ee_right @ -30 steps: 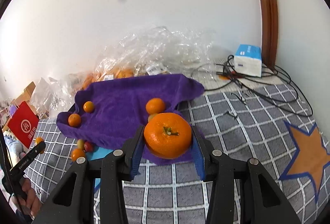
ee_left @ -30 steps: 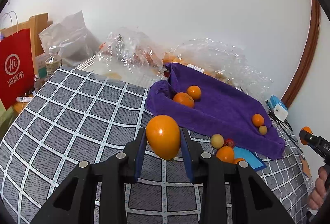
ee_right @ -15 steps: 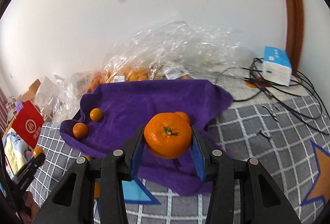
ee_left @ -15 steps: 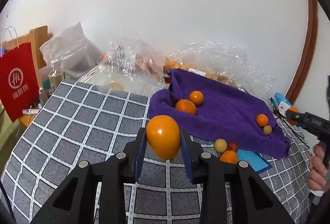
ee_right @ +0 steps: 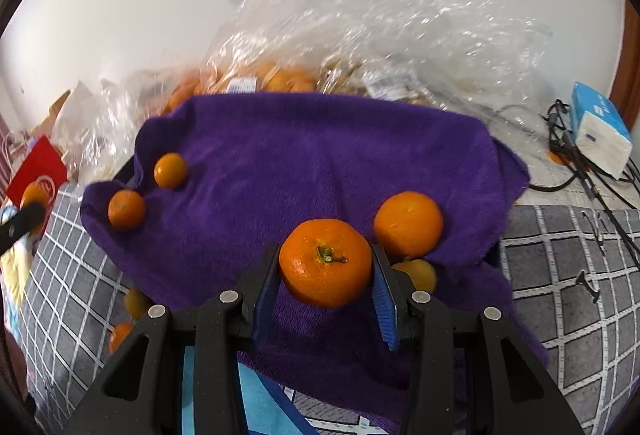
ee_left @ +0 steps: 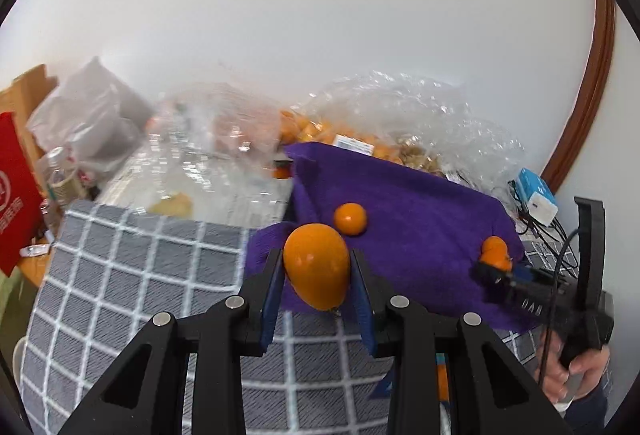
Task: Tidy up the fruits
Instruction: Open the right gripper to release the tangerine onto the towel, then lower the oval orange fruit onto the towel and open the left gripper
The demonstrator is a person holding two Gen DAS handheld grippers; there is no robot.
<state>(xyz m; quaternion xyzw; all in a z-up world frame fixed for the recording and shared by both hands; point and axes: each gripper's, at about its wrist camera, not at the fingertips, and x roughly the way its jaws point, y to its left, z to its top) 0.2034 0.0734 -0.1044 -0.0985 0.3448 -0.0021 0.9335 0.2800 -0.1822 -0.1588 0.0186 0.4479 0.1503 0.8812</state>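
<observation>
Lying on purple towel point(ee_right: 320, 155): three loose oranges point(ee_right: 408, 225)

A grey checked cloth point(ee_left: 120, 275) covers the desk. Spread on it lies a purple towel point(ee_right: 320, 163), with crinkled clear plastic bags point(ee_right: 400, 47) behind it by the wall. Black cables point(ee_right: 580, 171) and a blue-and-white tissue pack point(ee_right: 600, 131) sit at the right.
</observation>
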